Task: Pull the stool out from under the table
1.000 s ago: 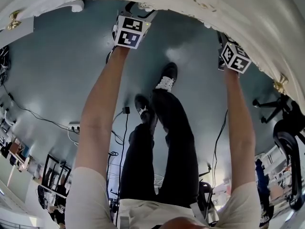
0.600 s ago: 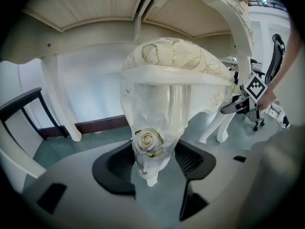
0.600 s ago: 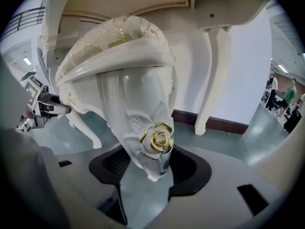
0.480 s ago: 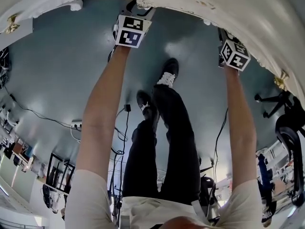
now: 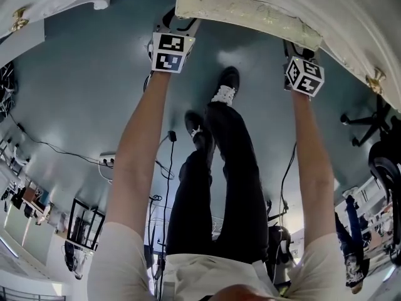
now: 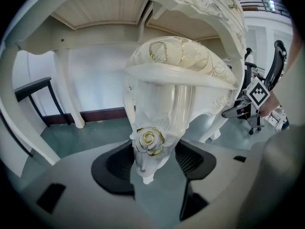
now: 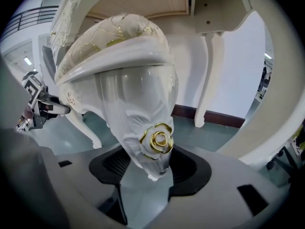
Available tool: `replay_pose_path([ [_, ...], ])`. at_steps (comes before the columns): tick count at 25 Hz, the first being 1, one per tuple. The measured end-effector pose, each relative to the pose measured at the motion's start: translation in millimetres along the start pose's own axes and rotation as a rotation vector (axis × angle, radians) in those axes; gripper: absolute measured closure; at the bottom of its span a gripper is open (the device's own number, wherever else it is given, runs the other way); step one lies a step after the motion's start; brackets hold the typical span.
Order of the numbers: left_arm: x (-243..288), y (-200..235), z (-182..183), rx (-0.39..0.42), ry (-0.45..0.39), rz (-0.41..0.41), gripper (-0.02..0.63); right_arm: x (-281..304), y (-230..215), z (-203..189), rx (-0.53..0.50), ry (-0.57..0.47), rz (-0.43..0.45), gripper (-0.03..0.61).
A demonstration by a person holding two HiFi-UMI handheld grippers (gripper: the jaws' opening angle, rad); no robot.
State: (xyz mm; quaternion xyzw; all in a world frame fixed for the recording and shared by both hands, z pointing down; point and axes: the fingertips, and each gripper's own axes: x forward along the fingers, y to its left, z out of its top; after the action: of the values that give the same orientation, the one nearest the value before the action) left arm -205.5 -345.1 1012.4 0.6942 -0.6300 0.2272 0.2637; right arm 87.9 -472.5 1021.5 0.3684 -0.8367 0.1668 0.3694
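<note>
Head view: stool (image 5: 250, 11) edge shows just out from under table (image 5: 369, 30). I've got left gripper (image 6: 155, 168) clamped on stool's rose-carved leg (image 6: 148, 140), right gripper (image 7: 150, 168) gripping the other leg (image 7: 157, 138). One per corner, so I'd guess it drags out straight.

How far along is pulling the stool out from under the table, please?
Done: the left gripper and right gripper each clamp a carved stool leg. In hand: a strip of the stool's seat shows past the table edge. Left: most of the stool sits beneath the table, so it needs pulling further.
</note>
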Motion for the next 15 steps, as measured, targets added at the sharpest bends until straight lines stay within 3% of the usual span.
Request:
replay_pose_path([
  [7,-23,-5,-27,-0.066,0.005,0.037,0.337,-16,16,-22,-0.007,0.027,0.024,0.302],
  [15,-49,-15,-51,-0.062,0.034,0.034,0.339,-37,35,-49,-0.005,0.060,0.037,0.302],
])
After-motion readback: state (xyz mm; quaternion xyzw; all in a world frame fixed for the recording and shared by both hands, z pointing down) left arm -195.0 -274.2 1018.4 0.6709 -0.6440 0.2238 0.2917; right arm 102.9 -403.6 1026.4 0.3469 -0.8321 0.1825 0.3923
